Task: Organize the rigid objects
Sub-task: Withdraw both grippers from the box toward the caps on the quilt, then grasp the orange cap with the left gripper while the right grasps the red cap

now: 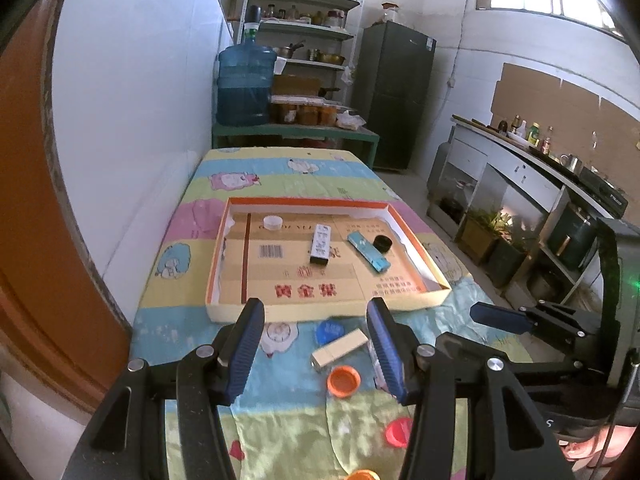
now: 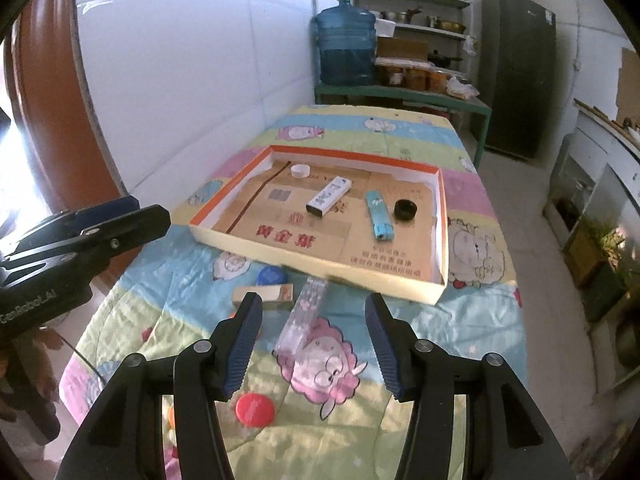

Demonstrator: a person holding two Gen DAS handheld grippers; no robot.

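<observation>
Clear box [image 2: 302, 312] on the cloth between the open right tool's [image 2: 314, 340] fingers.

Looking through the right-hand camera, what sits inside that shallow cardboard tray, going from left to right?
In the orange-rimmed cardboard tray: small white round cap → white rectangular box with dark print → light blue rectangular box → black round cap.

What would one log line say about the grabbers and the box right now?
left gripper: open, empty | right gripper: open, empty | shallow orange-rimmed cardboard tray: four items | loose: beige rectangular box
</observation>
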